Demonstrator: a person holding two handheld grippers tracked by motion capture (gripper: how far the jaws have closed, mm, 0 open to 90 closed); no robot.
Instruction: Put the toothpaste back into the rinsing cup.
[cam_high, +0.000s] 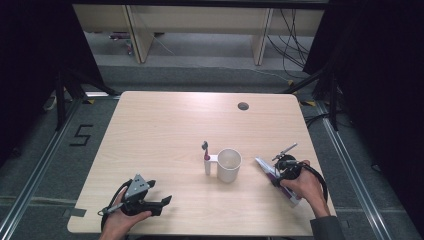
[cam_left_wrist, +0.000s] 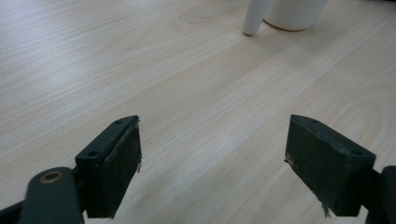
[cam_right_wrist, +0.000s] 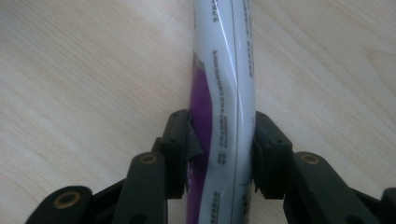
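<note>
A white and purple toothpaste tube (cam_high: 263, 165) lies on the wooden table (cam_high: 165, 130) at the right. My right gripper (cam_high: 278, 174) is over it, held by a hand. In the right gripper view the tube (cam_right_wrist: 224, 70) runs lengthwise between the jaws and both pads press its sides, so my right gripper (cam_right_wrist: 222, 135) is shut on it. A white mug (cam_high: 229, 165) stands mid-table with a small white holder (cam_high: 207, 165) beside it, a toothbrush (cam_high: 205, 148) upright in it. My left gripper (cam_high: 160, 193) rests near the front left, open and holding nothing (cam_left_wrist: 215, 154), pointing toward the mug (cam_left_wrist: 294, 11).
A round cable hole (cam_high: 243, 106) sits near the table's far edge. Pale furniture legs (cam_high: 142, 35) and cables (cam_high: 292, 40) stand beyond the table. A floor mark "5" (cam_high: 81, 135) lies to the left.
</note>
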